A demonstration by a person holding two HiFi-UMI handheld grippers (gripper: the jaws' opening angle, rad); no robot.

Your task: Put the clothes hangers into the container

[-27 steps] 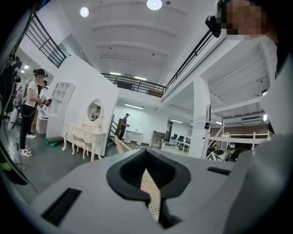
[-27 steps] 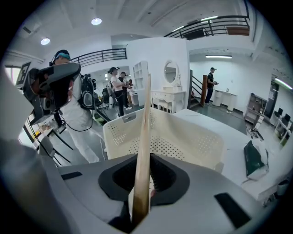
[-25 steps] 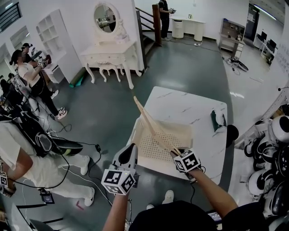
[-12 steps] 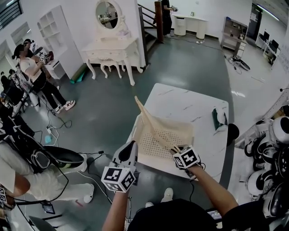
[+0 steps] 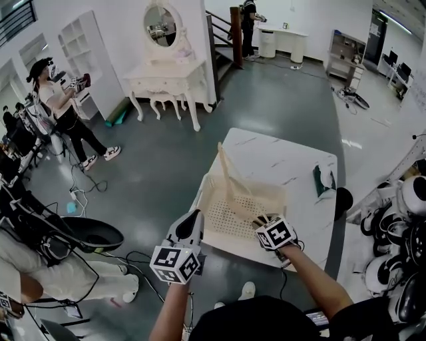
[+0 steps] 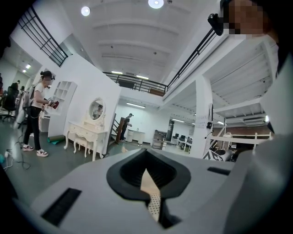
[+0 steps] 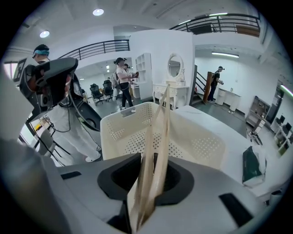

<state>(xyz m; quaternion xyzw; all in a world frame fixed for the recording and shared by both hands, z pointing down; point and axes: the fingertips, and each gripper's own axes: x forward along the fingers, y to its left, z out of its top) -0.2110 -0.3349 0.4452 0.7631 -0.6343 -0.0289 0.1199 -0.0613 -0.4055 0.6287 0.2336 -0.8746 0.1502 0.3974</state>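
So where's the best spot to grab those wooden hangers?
Probably the lower end of the hangers, coming from the near side. They stand tilted over the basket, with the flat arms stacked thin there, so two jaws fit across them. The right gripper sits on that end now; its jaws have just been opening, hangers between them.

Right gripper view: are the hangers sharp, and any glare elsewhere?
Right gripper view: the hangers near the lens are soft, the container behind sharper, railings bowed by the fisheye. Left gripper view: ceiling lamps blown out. Head view: even light, pale sheen on the floor.
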